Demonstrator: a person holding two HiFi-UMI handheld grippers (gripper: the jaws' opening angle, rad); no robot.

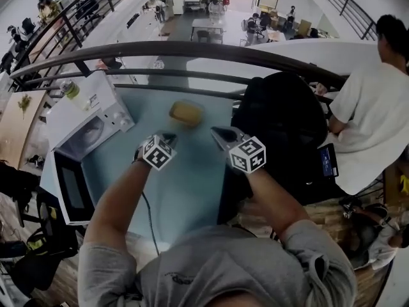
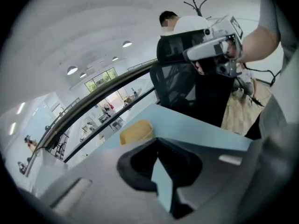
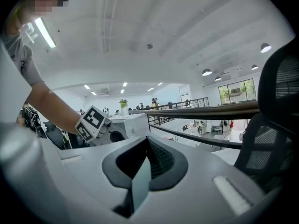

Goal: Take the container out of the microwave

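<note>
The yellow container (image 1: 186, 113) stands on the light blue counter (image 1: 185, 190), out of the microwave (image 1: 89, 117) and to its right, towards the far edge near the railing (image 1: 192, 50). The white microwave is at the left end of the counter with its door (image 1: 71, 194) swung open towards the near side. A green bottle (image 1: 70, 89) stands on top of it.

The left gripper (image 1: 169, 135) is above the counter, just on the near side of the container and not touching it. Its jaws are together with nothing between them. The right gripper (image 1: 216, 133) is beside it on the right, also with jaws together and empty. A black office chair (image 1: 281, 126) stands at the right of the counter.
</note>
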